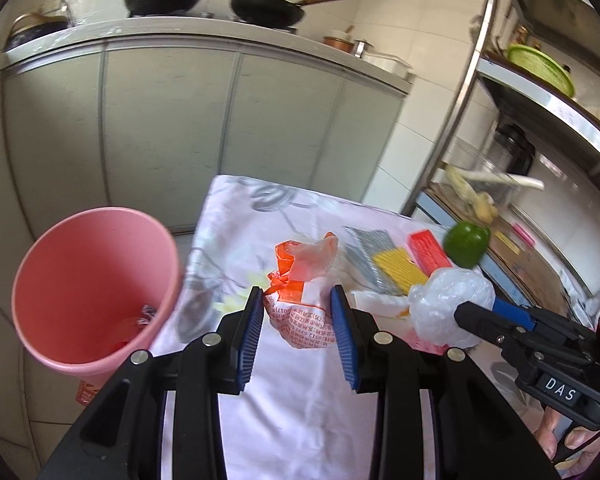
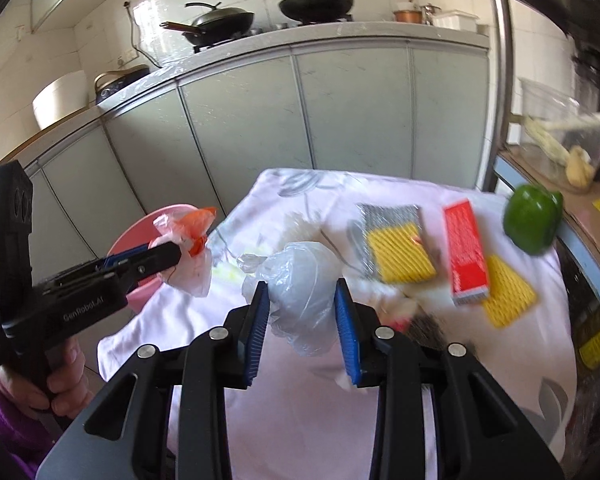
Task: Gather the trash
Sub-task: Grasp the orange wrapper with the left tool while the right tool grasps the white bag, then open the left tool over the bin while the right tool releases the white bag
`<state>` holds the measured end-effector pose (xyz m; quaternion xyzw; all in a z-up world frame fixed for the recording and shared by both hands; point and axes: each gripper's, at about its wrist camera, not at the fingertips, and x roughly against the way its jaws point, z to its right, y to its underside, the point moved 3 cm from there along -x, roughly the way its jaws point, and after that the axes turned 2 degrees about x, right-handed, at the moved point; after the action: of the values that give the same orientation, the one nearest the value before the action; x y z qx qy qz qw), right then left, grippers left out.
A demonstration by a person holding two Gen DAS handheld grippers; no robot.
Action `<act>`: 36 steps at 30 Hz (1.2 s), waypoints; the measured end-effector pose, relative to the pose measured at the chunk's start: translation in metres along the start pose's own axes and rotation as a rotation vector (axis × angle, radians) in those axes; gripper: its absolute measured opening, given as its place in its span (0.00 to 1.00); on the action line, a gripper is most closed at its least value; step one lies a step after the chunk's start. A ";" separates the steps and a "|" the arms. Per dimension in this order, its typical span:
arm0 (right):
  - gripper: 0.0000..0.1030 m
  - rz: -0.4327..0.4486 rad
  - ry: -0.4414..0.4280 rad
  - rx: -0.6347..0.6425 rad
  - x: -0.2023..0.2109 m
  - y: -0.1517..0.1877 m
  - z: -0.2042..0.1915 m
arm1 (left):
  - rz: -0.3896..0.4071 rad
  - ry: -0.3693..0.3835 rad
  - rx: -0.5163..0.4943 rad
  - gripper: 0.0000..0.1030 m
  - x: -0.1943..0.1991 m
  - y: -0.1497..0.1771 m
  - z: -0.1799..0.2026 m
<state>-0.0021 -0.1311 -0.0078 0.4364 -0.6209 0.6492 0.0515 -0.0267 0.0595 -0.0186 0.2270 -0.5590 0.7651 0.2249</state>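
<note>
My left gripper (image 1: 296, 292) is shut on a crumpled orange-and-white plastic bag (image 1: 300, 312), held above the cloth-covered table (image 1: 300, 408). A pink bin (image 1: 92, 292) stands off the table's left edge, with some trash at its bottom. My right gripper (image 2: 302, 284) is shut on a scrunched clear plastic bag (image 2: 300, 304). It also shows in the left wrist view as the right gripper (image 1: 462, 314) with the clear bag (image 1: 444, 300). In the right wrist view the left gripper (image 2: 176, 254) holds the orange bag (image 2: 196, 236) in front of the bin (image 2: 140, 294).
On the table lie a green pepper (image 2: 534, 218), a red box (image 2: 466, 252), yellow sponges (image 2: 404, 252) and white scraps. Grey kitchen cabinets (image 1: 160, 128) with woks on top stand behind. A metal rack (image 1: 460, 100) flanks the right side. A hand in a purple sleeve (image 2: 4, 412) holds the left gripper.
</note>
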 end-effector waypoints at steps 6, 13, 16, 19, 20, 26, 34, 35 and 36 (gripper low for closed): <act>0.33 0.019 -0.034 0.037 -0.020 -0.021 -0.026 | 0.052 -0.089 0.031 0.33 0.008 -0.009 -0.028; 0.33 0.036 -0.119 0.089 -0.047 -0.046 -0.069 | 0.116 -0.204 0.070 0.33 0.026 -0.017 -0.064; 0.33 0.040 -0.151 0.123 -0.057 -0.052 -0.091 | 0.128 -0.256 0.100 0.33 0.030 -0.019 -0.083; 0.33 0.041 -0.178 0.161 -0.068 -0.058 -0.112 | 0.134 -0.303 0.139 0.33 0.033 -0.021 -0.104; 0.33 0.038 -0.188 0.174 -0.073 -0.059 -0.120 | 0.136 -0.318 0.150 0.33 0.034 -0.021 -0.111; 0.33 0.019 -0.227 0.237 -0.099 -0.063 -0.159 | 0.146 -0.413 0.184 0.33 0.034 -0.020 -0.146; 0.33 -0.035 -0.260 0.261 -0.140 -0.061 -0.193 | 0.105 -0.500 0.218 0.33 0.020 -0.011 -0.185; 0.33 -0.043 -0.258 0.266 -0.144 -0.059 -0.195 | 0.093 -0.507 0.219 0.33 0.017 -0.009 -0.189; 0.33 -0.055 -0.254 0.273 -0.149 -0.057 -0.199 | 0.081 -0.513 0.220 0.33 0.014 -0.006 -0.193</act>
<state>0.0242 0.1216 -0.0283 0.5348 -0.5163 0.6653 -0.0693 -0.0523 0.2476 -0.0580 0.4136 -0.5200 0.7471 0.0193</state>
